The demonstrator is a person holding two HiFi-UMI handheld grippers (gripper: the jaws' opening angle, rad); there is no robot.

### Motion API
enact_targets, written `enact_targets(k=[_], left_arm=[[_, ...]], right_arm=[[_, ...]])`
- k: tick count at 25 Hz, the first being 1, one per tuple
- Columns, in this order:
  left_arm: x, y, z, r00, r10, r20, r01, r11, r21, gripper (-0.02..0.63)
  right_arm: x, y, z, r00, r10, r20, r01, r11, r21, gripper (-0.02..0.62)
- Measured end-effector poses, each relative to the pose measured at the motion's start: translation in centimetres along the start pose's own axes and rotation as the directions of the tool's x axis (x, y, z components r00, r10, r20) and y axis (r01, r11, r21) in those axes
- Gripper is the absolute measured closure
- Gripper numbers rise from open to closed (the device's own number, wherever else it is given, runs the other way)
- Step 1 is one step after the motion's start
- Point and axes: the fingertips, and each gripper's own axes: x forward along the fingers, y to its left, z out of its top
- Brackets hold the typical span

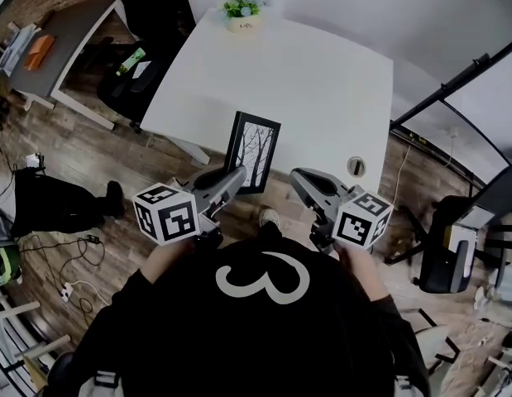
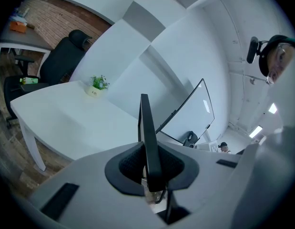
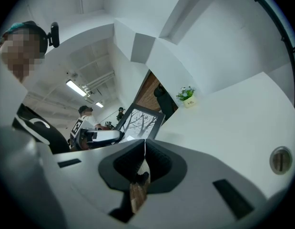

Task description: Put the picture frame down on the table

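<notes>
my left gripper [image 1: 233, 179] has its jaws pinched on one edge of the picture frame [image 1: 254, 151], holding it upright at the counter's near edge. my right gripper [image 1: 299, 178] sits beside it, jaws pressed together on nothing. i judge i'm mid-carry: next the frame needs to go over the bare counter [image 1: 322, 81], down, then release, short of the potted plant [image 1: 242, 11].

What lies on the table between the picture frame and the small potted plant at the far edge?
Nothing. In the head view the white table is bare all the way from the picture frame to the potted plant.
</notes>
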Motion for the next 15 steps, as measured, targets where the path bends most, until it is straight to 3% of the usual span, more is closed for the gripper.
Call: enact_targets(k=[15], left_arm=[[8.0,2.6,5.9,1.0,0.023,0.02,-0.024,0.999,0.028,0.546]], right_arm=[[2.0,-8.2,7.5,1.0,0.027,0.011,-0.027,0.999,-0.041,0.571]])
